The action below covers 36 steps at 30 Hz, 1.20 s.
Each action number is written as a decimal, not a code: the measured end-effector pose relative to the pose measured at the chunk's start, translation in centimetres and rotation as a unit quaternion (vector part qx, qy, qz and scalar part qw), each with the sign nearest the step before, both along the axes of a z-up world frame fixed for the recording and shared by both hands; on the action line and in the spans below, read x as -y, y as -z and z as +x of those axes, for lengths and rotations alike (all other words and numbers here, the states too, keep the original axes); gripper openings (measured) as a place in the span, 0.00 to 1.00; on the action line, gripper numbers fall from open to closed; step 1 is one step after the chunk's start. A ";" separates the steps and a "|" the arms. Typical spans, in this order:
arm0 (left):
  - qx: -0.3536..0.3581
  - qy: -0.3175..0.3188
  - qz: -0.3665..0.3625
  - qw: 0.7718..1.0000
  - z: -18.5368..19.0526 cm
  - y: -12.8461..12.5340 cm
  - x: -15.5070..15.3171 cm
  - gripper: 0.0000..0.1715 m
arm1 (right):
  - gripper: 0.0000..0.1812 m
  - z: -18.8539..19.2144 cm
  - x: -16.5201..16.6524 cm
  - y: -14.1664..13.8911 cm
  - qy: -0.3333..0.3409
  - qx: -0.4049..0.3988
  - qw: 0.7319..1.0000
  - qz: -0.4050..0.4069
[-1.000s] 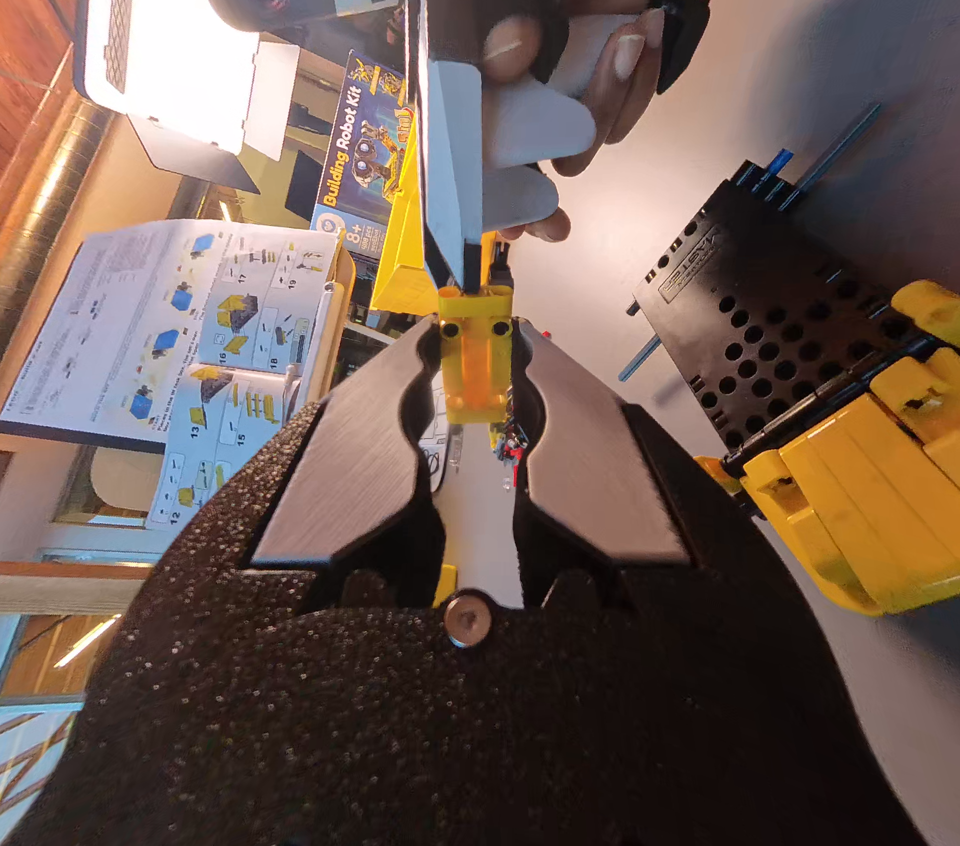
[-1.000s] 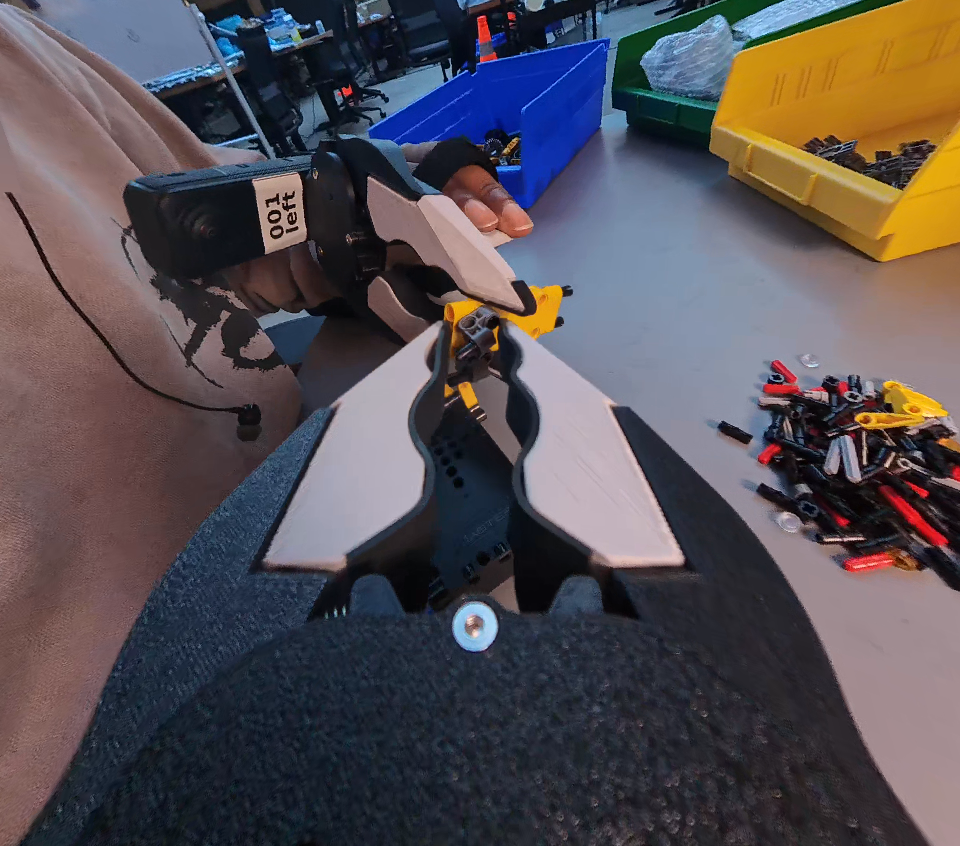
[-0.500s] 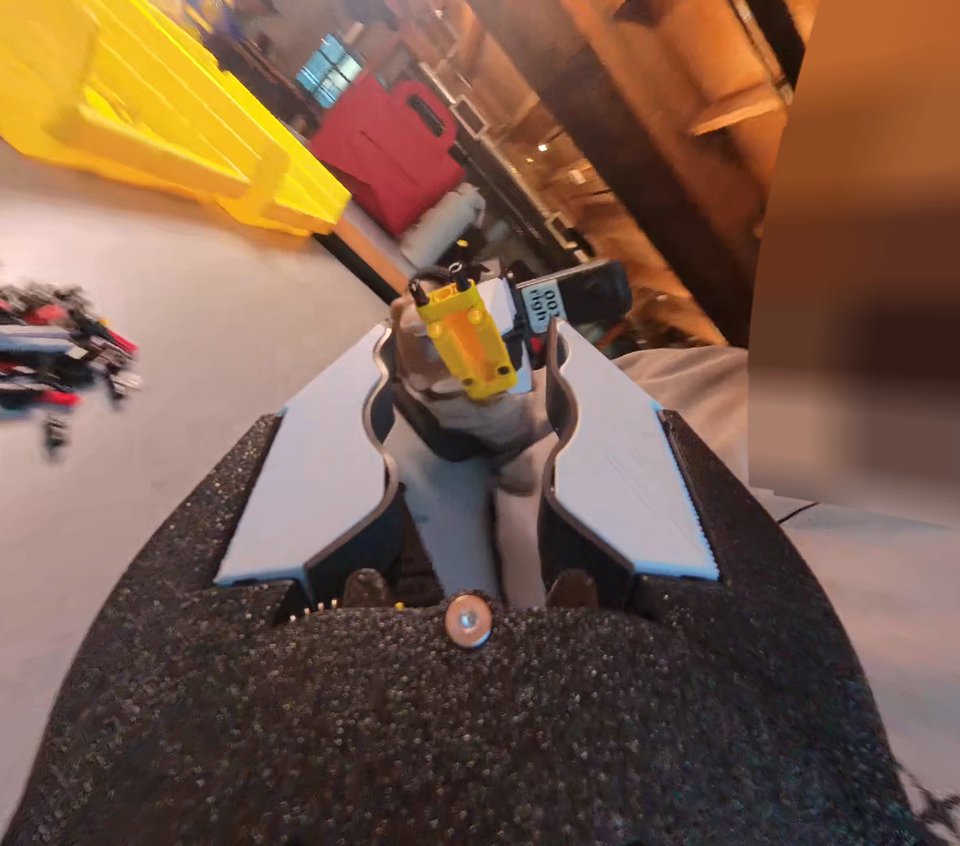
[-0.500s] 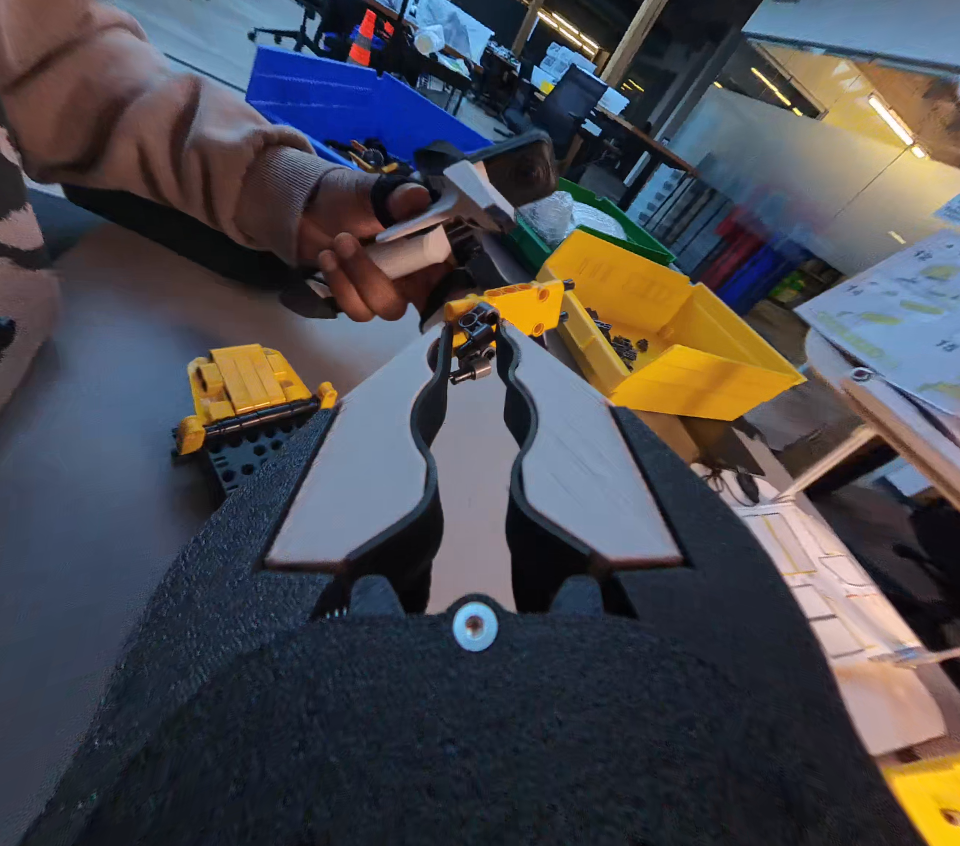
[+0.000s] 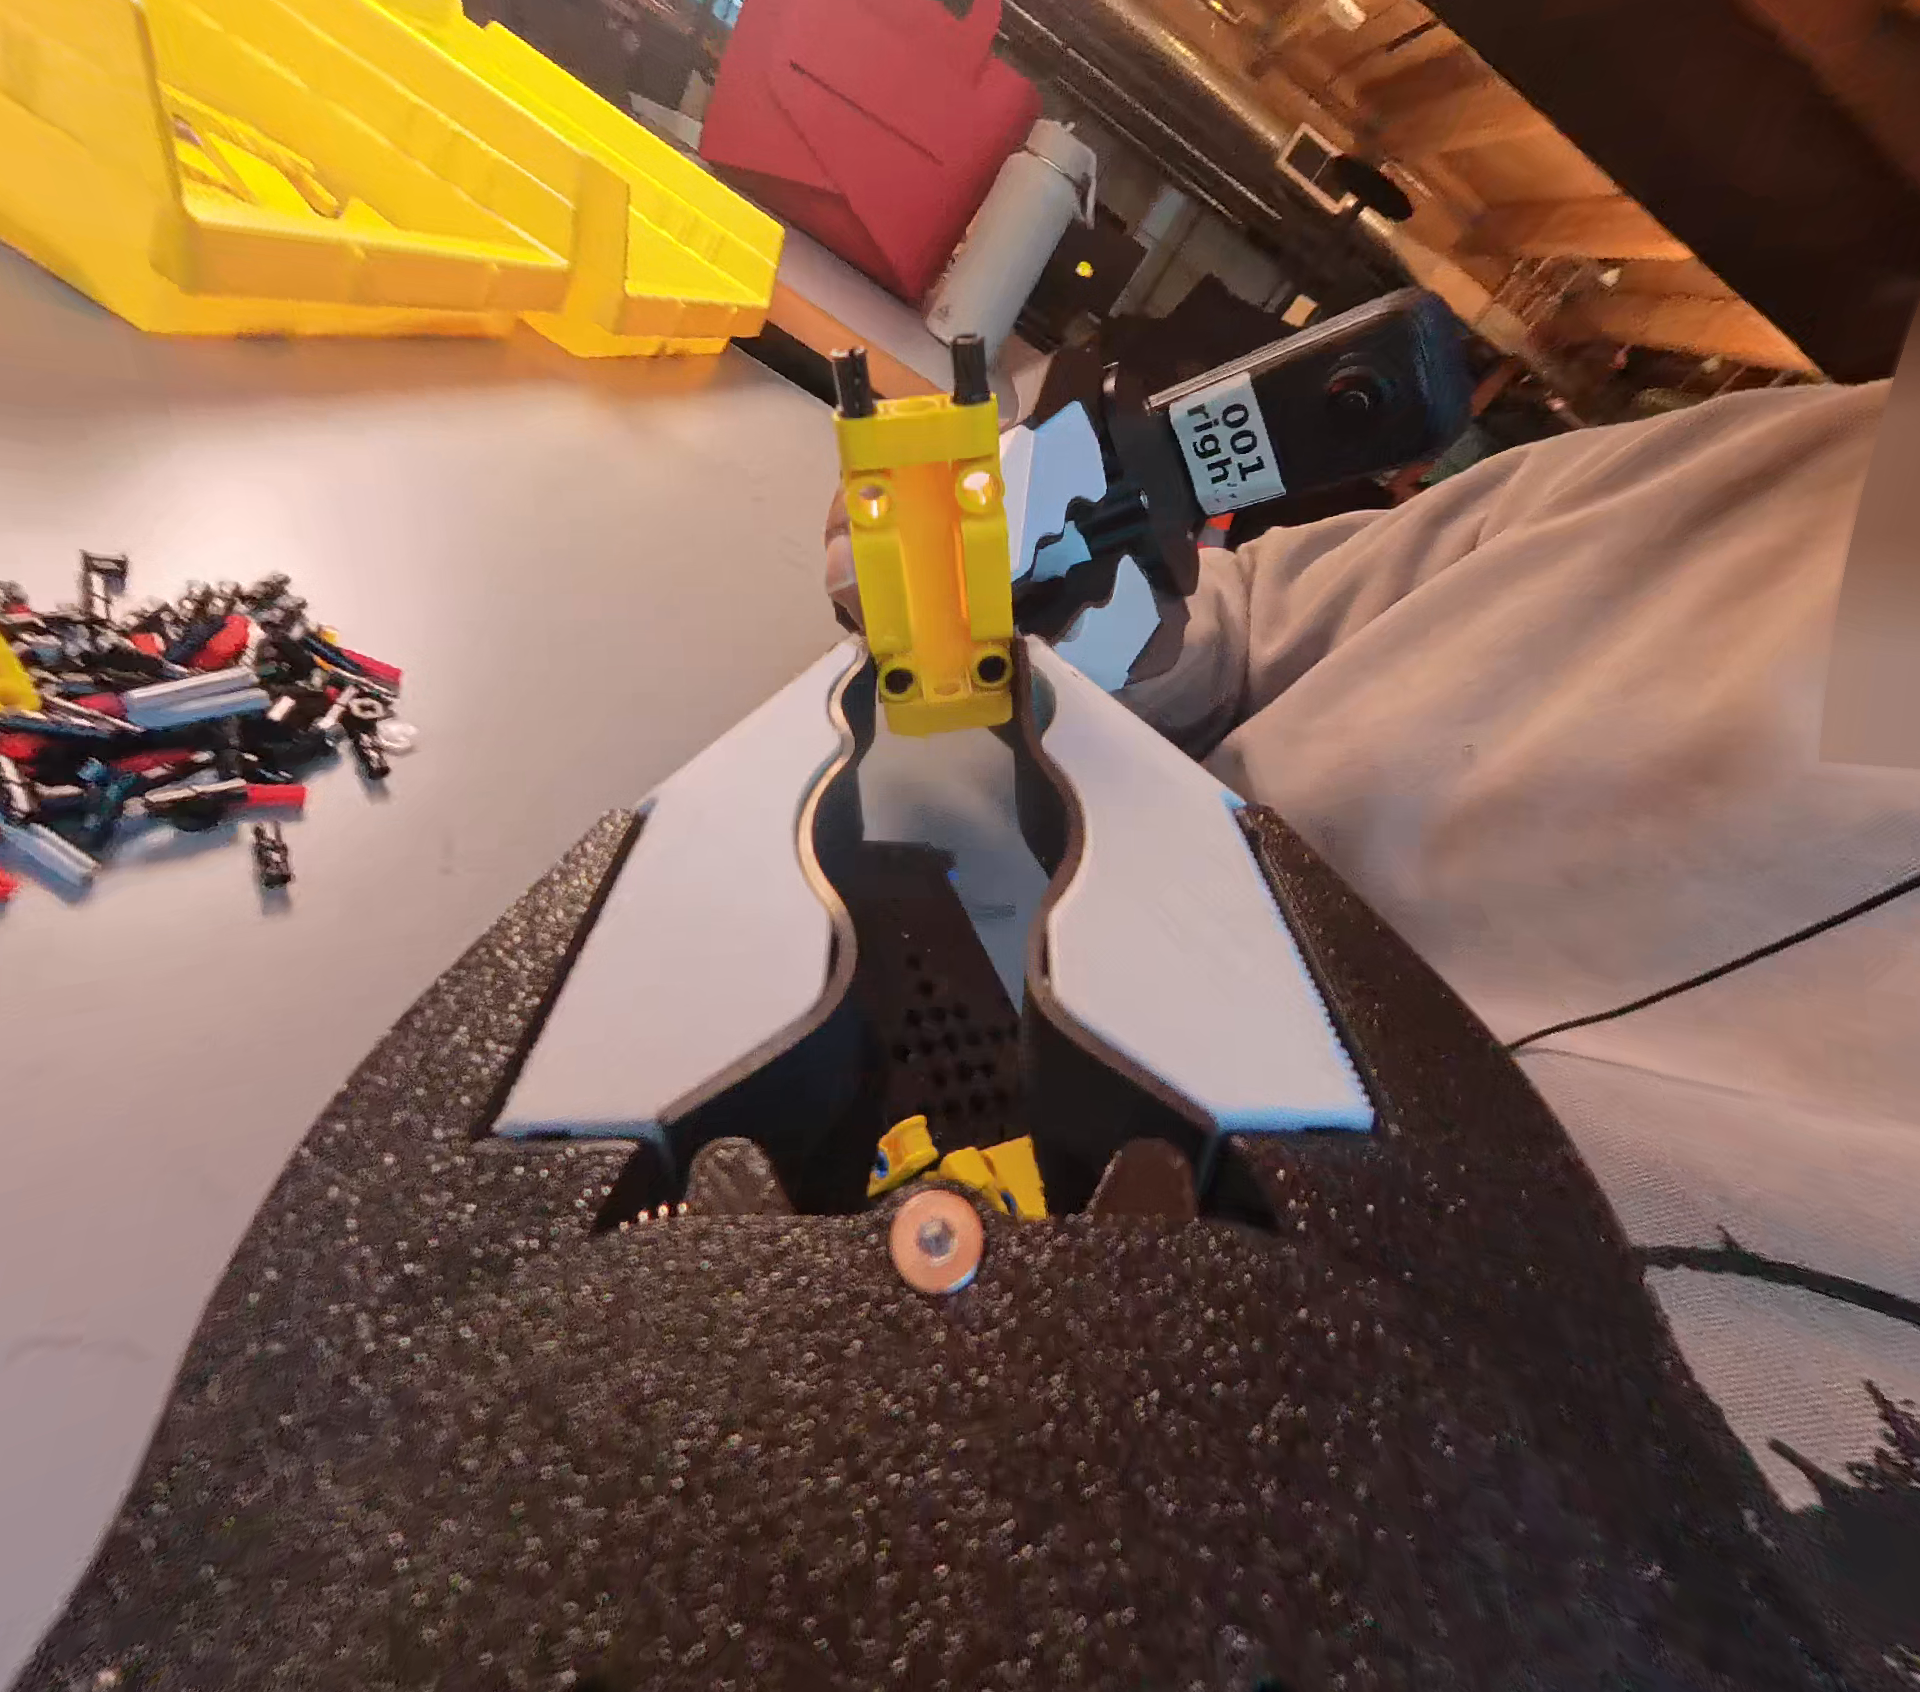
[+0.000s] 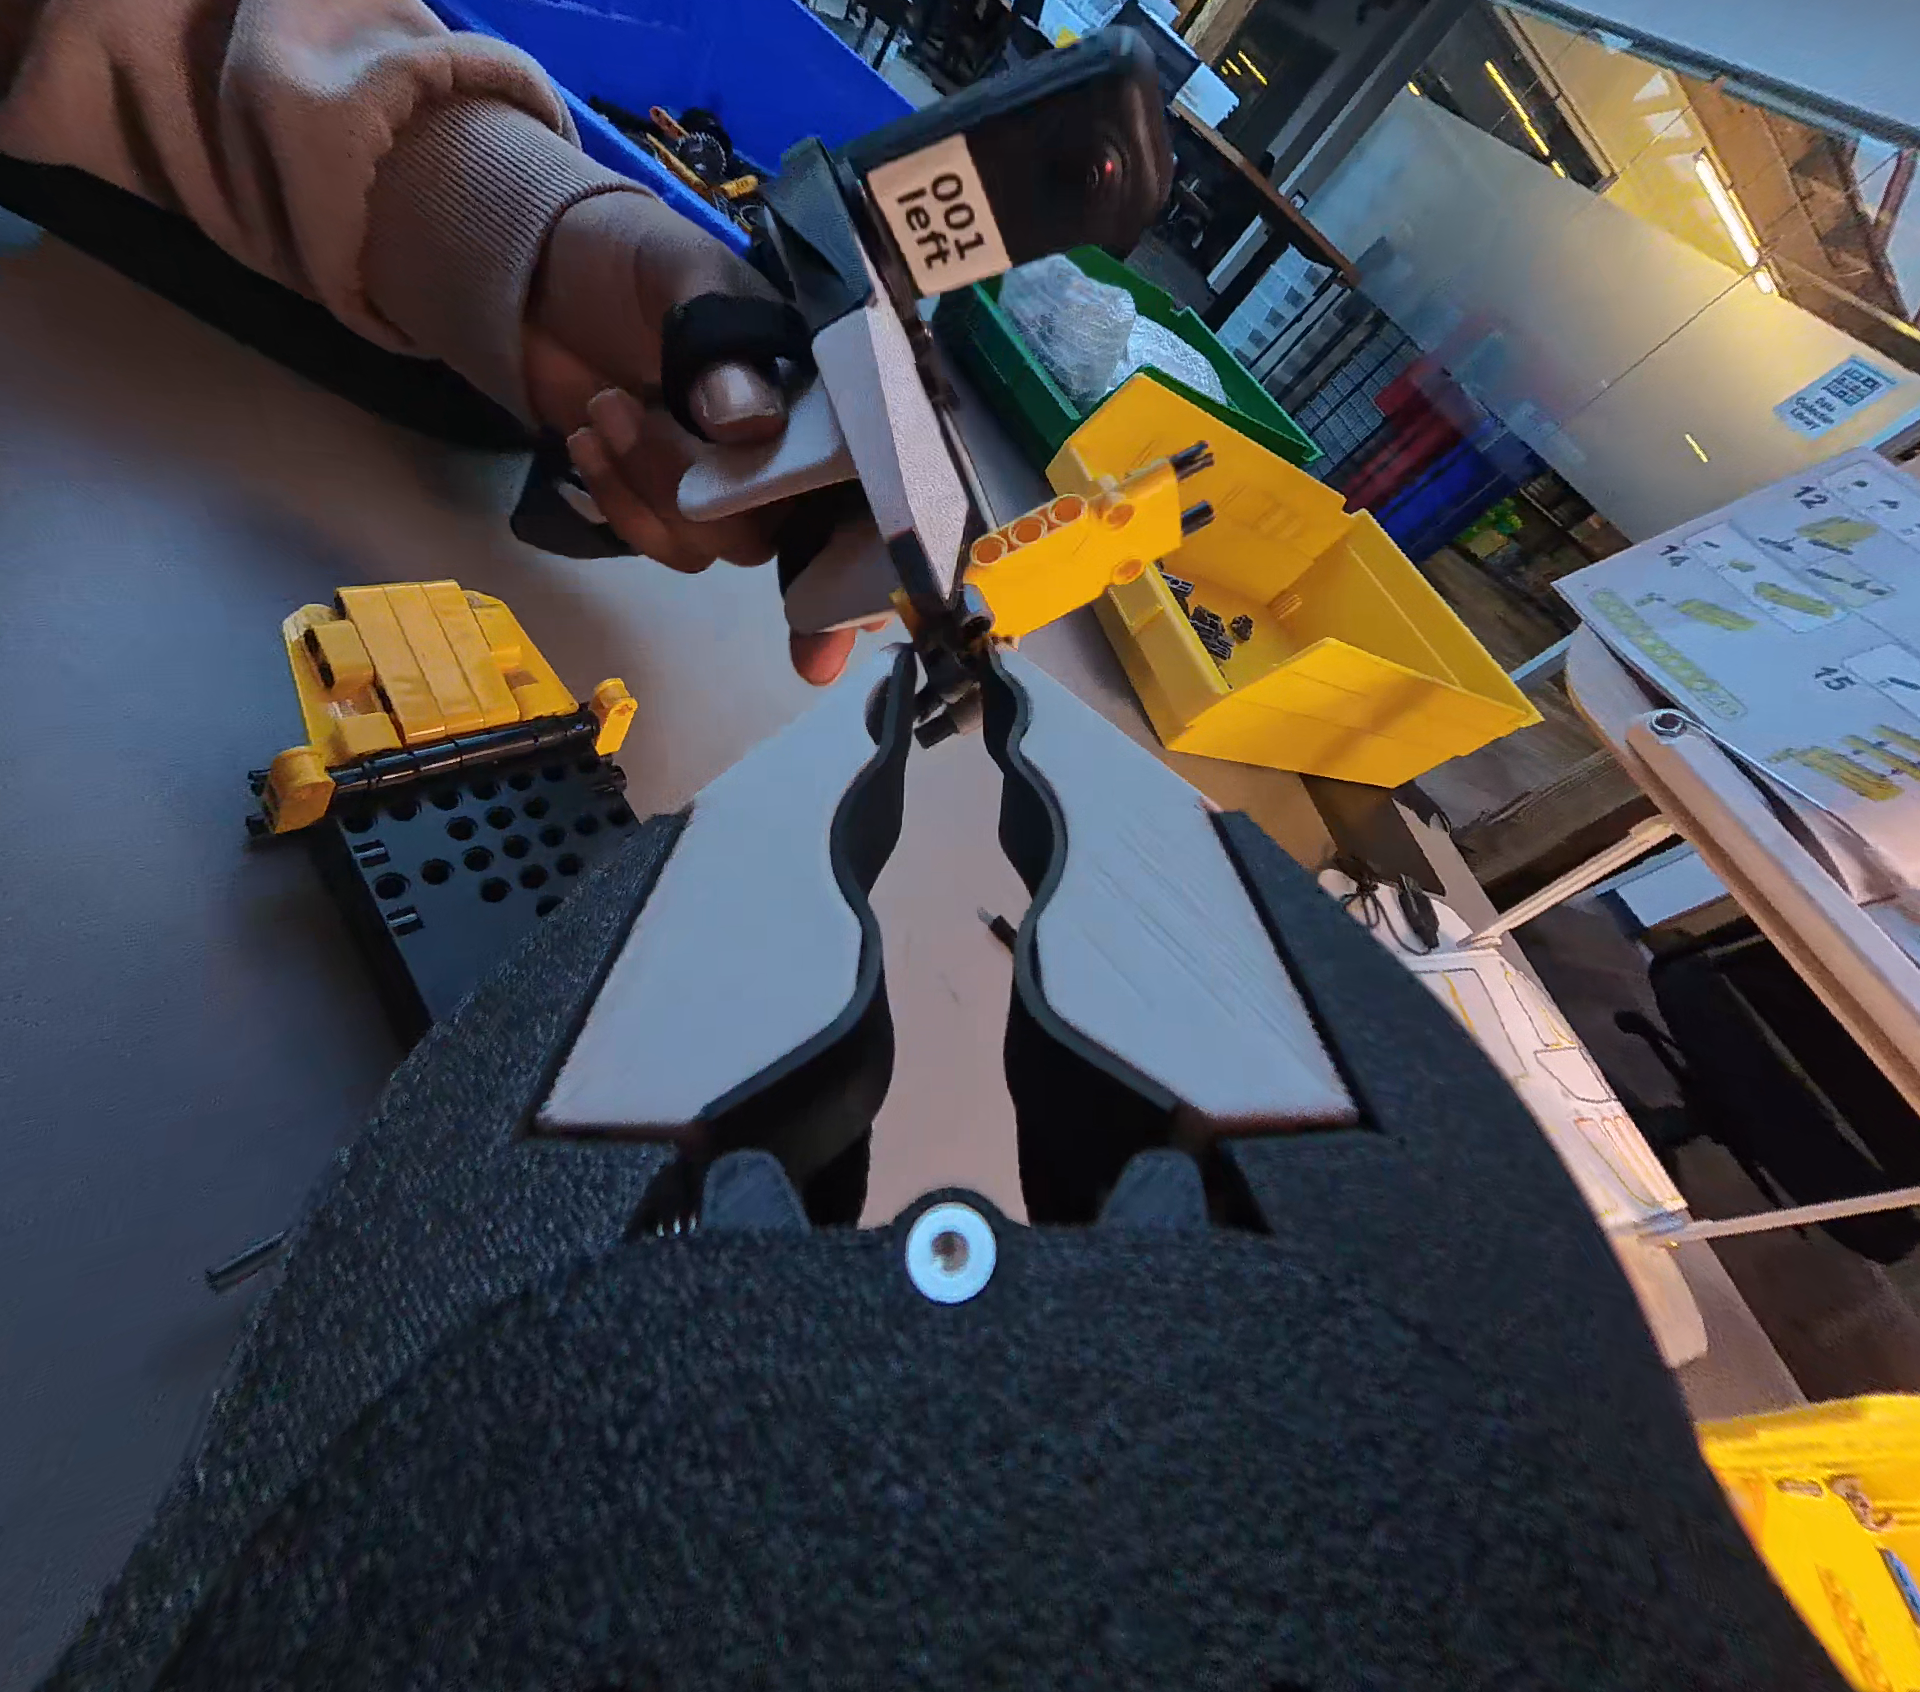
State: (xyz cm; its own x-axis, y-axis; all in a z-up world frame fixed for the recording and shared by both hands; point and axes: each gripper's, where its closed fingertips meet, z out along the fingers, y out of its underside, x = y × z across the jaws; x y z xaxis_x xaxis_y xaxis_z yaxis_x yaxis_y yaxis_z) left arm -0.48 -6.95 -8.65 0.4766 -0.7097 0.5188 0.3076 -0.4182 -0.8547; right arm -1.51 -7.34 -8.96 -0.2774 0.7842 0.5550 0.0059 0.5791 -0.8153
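The left gripper [image 5: 940, 686] pinches the yellow block [image 5: 932, 567] at its tips, pins pointing to 12 o'clock. The right gripper [image 6: 948, 692] clamps the block's small black connector [image 6: 948, 666]. A parts pile [image 5: 156, 717] lies at 9 o'clock.

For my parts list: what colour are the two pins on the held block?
Black pins on the yellow block; left wrist view.

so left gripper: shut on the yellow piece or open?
Shut. The left gripper has both fingertips pinching the base of the yellow pinned connector block, which stands clear of the table.
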 end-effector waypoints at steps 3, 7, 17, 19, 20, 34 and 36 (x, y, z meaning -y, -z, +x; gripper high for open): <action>-0.008 -0.031 0.013 0.999 -0.8 -0.2 -0.4 0.14 | 0.05 -0.1 -0.6 -0.2 0.015 0.004 1.000 -0.019; 0.033 -0.053 0.027 0.998 -2.4 -1.4 -0.4 0.14 | 0.00 0.1 -0.9 -1.0 0.012 0.007 0.995 -0.096; -0.018 -0.043 0.064 0.997 -0.8 -1.3 0.0 0.14 | 0.05 -0.4 -0.1 -1.1 0.014 0.005 0.997 -0.078; -0.050 -0.055 0.084 0.994 -0.8 -1.2 0.0 0.14 | 0.04 -0.4 -0.1 -0.9 0.007 0.035 0.991 -0.133; -0.072 -0.062 0.099 0.990 -0.8 -1.2 0.0 0.14 | 0.04 -0.3 -0.1 -1.0 0.000 0.048 0.984 -0.171; -0.054 -0.073 0.185 0.979 -0.4 -3.3 1.0 0.14 | 0.08 0.4 1.8 -1.4 -0.102 0.105 0.925 -0.352; -0.049 -0.069 0.187 0.979 -0.2 -3.4 1.1 0.14 | 0.05 0.3 2.0 -1.6 -0.103 0.096 0.923 -0.358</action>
State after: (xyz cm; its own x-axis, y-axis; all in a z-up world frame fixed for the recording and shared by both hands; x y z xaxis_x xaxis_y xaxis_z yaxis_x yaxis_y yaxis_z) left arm -0.71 -8.02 -5.26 0.6156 -0.7669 0.1813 0.2477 -0.0301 -0.9684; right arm -1.23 -9.31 -7.33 -0.5013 0.8505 -0.1593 0.1394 -0.1023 -0.9849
